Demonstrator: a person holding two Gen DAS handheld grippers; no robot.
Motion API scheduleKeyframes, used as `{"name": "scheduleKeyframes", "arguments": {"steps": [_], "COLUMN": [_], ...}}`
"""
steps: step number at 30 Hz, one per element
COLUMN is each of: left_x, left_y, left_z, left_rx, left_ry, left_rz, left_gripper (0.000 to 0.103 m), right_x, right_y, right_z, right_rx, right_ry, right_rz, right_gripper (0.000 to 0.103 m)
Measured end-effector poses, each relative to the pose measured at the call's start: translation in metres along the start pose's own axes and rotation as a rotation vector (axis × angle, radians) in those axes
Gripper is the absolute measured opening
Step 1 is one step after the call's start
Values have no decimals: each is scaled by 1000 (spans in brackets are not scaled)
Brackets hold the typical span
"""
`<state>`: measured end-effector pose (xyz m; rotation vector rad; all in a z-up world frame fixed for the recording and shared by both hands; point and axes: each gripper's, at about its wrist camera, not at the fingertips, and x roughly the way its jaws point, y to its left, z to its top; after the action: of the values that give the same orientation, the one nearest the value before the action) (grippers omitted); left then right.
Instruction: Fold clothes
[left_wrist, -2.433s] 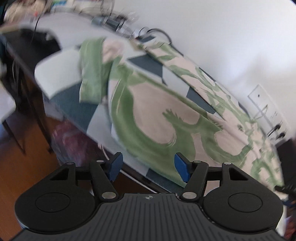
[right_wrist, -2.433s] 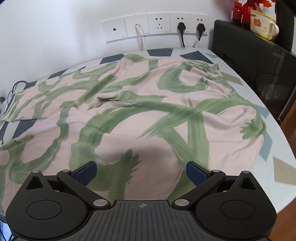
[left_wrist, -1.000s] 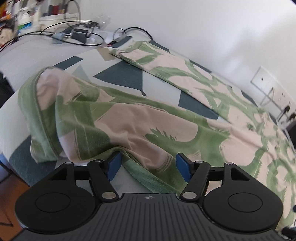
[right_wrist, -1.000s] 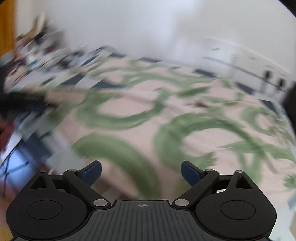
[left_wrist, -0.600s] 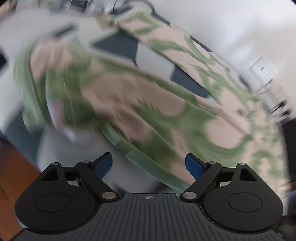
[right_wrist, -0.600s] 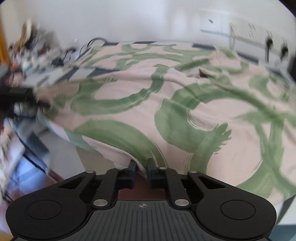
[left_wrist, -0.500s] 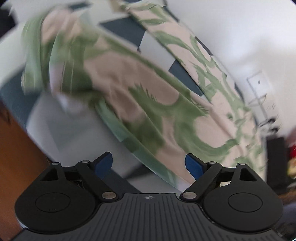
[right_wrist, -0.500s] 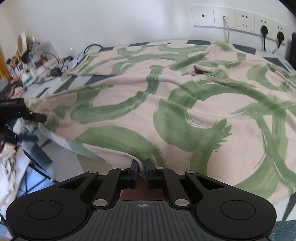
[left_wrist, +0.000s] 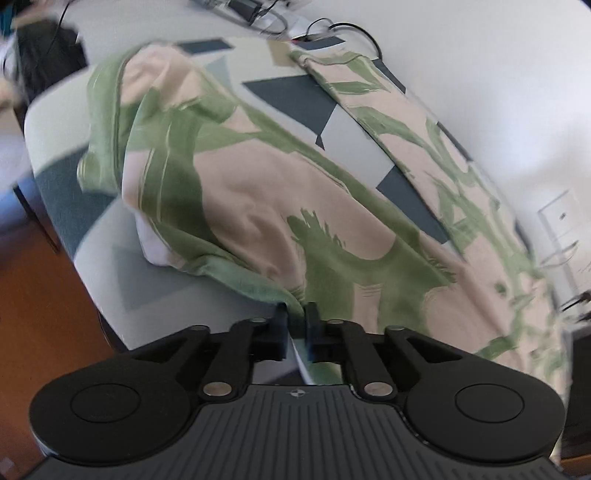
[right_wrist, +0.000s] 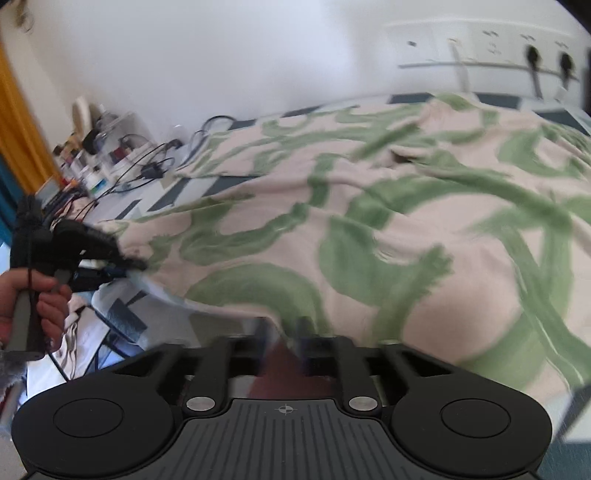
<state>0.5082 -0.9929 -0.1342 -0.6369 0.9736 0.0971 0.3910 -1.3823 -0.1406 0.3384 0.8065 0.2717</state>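
Left gripper (left_wrist: 295, 318): jaws clenched on the green hem of the garment (left_wrist: 258, 192), at the table (left_wrist: 55, 122) near edge. Right gripper (right_wrist: 282, 332): jaws pinched on the same hem further along. Garment lies spread over the table beyond both grippers.

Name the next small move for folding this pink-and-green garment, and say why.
Probably lift both grippers together and carry the near hem toward the wall. The left gripper and right gripper are each shut on the garment at its near edge, and it lies spread over the table.
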Motion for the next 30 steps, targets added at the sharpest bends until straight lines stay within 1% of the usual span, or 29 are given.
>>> {"name": "scheduleKeyframes", "arguments": {"steps": [1, 2, 3, 5, 8, 9, 11, 14, 18, 23, 24, 25, 26, 27, 28, 29, 30], "left_x": [-8, -17, -25, -39, -55, -58, -61, -55, -53, -65, -68, -73, -78, -84, -91, -99, -107], "left_y": [2, 1, -2, -5, -6, -7, -8, -7, -21, -35, -37, -38, -38, -39, -39, -40, -41], "left_z": [-1, -2, -3, -4, -5, -6, -9, -14, -31, -44, -44, -43, -42, -40, -38, -36, -34], "left_rx": [19, 60, 103, 155, 160, 156, 142, 90, 127, 171, 172, 167, 161, 153, 145, 136, 128], "left_ry": [-39, -86, -125, -185, -237, -248, -263, -236, -217, -261, -274, -294, -315, -338, -362, -387, -411], "left_rz": [-20, -24, -20, -26, -42, -48, -60, -45, -34, -73, -78, -86, -95, -108, -121, -133, -145], "left_gripper": [7, 7, 6, 6, 5, 5, 5, 5, 5, 3, 2, 1, 1, 1, 0, 0, 0], "right_x": [-11, -22, -33, -53, -81, -85, -86, -86, -87, -88, -88, -87, -84, -80, -78, -76, -80], "right_y": [-6, -13, -24, -53, -101, -112, -125, -145, -171, -204, -210, -215, -219, -224, -228, -231, -230], "right_z": [-1, -3, -3, -10, -25, -28, -28, -29, -30, -32, -32, -31, -28, -25, -25, -26, -24], "right_rx": [29, 63, 104, 240, 472, 527, 589, 683, 807, 961, 981, 992, 1010, 1038, 1072, 1109, 1119], "right_ry": [-34, -69, -94, -118, -163, -186, -230, -296, -385, -497, -514, -521, -516, -499, -480, -464, -476], "right_rz": [-36, -72, -101, -151, -224, -235, -239, -246, -253, -262, -252, -235, -218, -199, -175, -147, -125], "right_gripper": [50, 53, 53, 53, 52, 52, 52, 52, 51, 47, 44, 38, 28, 20, 7, 4, 4]}}
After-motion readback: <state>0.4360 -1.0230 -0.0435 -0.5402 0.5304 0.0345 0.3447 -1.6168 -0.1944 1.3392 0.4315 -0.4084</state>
